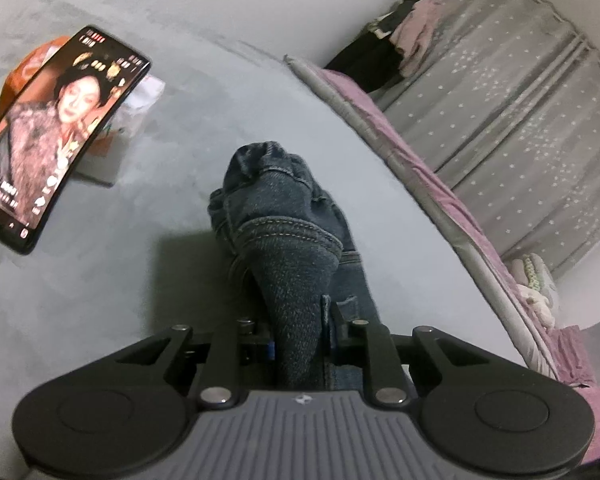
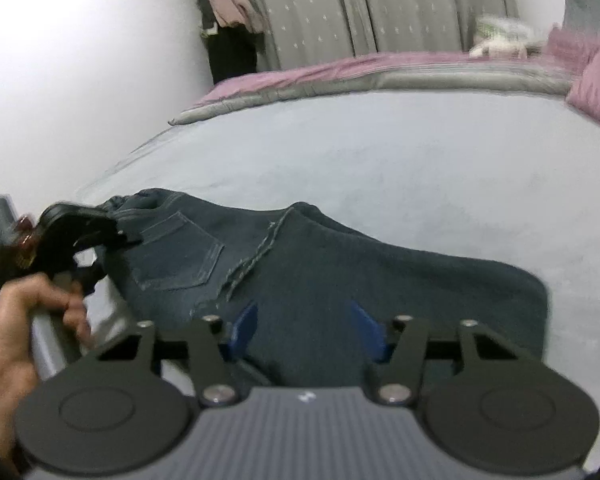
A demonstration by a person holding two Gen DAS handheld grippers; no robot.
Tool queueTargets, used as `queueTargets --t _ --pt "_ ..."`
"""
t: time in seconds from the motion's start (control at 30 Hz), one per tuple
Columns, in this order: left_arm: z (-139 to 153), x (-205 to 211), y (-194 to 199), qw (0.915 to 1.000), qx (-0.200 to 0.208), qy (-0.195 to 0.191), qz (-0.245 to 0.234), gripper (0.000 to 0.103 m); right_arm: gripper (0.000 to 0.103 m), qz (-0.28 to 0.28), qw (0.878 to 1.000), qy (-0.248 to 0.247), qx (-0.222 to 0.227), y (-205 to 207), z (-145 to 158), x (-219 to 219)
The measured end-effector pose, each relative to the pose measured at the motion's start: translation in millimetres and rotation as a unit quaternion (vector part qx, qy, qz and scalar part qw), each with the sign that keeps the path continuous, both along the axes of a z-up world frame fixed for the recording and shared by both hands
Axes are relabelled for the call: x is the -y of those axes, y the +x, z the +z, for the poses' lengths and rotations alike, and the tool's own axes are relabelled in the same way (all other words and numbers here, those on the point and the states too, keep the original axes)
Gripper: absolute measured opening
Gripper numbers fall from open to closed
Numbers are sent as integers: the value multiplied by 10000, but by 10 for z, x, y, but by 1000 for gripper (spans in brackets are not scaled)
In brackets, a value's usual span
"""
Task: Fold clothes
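Phone point(image 1: 52, 136): leaning upright at the far left of the bed point(image 1: 172, 80), screen glowing. Left gripper point(image 1: 300, 344): closing tight on a bunched fold of the jeans point(image 2: 300, 264), a hand point(image 2: 16, 320) gripping its handle. Jeans: lying flat across the grey bed, back pocket facing up. Right gripper point(image 2: 306, 330): hovering over the jeans, jaws standing wide apart, holding nothing. Pink pillow point(image 2: 596, 80): sitting at the far right.

I see open bed surface point(image 2: 380, 160) beyond the jeans point(image 2: 300, 272), up to the far edge. A phone point(image 1: 56, 140) propped against boxes point(image 1: 112, 148) blocks my left side; pink pillows point(image 2: 596, 80) crowd the far right corner.
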State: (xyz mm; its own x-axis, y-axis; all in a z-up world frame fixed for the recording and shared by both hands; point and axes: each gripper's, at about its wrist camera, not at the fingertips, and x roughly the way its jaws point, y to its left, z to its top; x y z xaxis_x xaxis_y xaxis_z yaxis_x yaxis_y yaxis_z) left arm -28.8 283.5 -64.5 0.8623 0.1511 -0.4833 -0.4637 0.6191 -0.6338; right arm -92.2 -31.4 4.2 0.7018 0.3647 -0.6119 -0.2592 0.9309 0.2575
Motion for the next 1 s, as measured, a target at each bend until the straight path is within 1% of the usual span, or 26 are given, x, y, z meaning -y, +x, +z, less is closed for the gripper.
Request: queueTargets --t 0.07,0.13,0.2,0.27,0.33,0.47,0.57,0.67,0.73,0.8,0.87,0.9,1.0 --pt "35 15 6 10000 61 63 -38 20 38 75 9994 184 -276 193 -55 -49" --pt "66 36 -1 9998 118 125 -75 20 35 169 9986 215 -446 350 -120 -131" --pt "96 58 -9 9996 178 203 -112 20 34 264 9981 108 -549 510 -202 -247" --pt "137 89 -22 9991 254 293 -159 20 33 289 9965 115 -777 677 -312 -332" --pt "184 130 -39 9984 331 397 -220 20 33 285 9958 128 -866 772 -374 -420" --pt "304 230 -64 9958 524 639 -383 20 34 393 9949 -46 -931 870 -392 -585" --pt "399 356 -104 9918 661 944 -557 20 39 441 9942 -184 -968 911 -429 -671" --pt "484 495 -175 9863 772 1259 -733 20 41 488 9941 -181 -953 936 -443 -684" --pt "541 575 -219 9823 834 1447 -853 20 46 526 9940 127 -951 945 -431 -640" --pt "597 647 -259 9774 877 1657 -975 20 47 510 9912 625 -1046 898 -419 -477" --pt "640 705 -310 9742 893 1799 -1033 20 58 472 9855 1075 -1224 830 -410 -295" --pt "660 760 -332 9713 902 1915 -1088 20 59 455 9836 1194 -1275 787 -396 -209" --pt "722 931 -399 9611 928 2276 -1259 20 68 416 9819 1325 -1287 629 -323 65"
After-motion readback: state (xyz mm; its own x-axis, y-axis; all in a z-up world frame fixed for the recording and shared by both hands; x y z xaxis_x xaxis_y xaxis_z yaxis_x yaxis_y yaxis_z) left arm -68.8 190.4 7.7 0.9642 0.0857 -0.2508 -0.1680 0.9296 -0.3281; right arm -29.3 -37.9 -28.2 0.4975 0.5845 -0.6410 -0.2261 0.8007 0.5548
